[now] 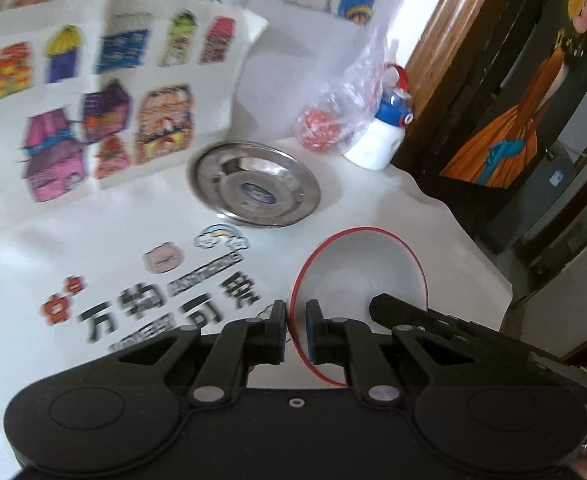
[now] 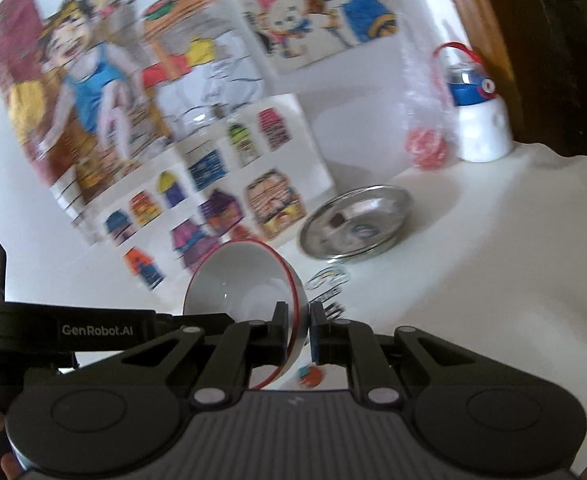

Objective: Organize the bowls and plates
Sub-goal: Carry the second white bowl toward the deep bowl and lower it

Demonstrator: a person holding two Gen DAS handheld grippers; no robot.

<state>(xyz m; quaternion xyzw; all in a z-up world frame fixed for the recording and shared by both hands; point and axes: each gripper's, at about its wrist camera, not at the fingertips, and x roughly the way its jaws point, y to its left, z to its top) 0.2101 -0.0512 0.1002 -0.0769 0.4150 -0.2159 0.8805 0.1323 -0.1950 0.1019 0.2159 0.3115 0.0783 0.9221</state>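
Note:
A white bowl with a red rim point(image 1: 361, 268) is held above the white table by both grippers. My left gripper point(image 1: 295, 330) is shut on the bowl's left rim. My right gripper point(image 2: 296, 334) is shut on the right rim of the same bowl point(image 2: 237, 280). The right gripper's body point(image 1: 453, 332) shows at the bowl's far side in the left wrist view, and the left gripper's body point(image 2: 65, 330) shows at the left in the right wrist view. A steel plate point(image 1: 255, 184) lies on the table beyond the bowl; it also shows in the right wrist view point(image 2: 355, 222).
A white bottle with a blue and red cap point(image 1: 381, 136) and a clear plastic bag with red contents point(image 1: 323, 128) stand at the back right. Coloured sticker sheets point(image 1: 93, 100) lean against the wall. The table edge point(image 1: 489, 264) runs along the right.

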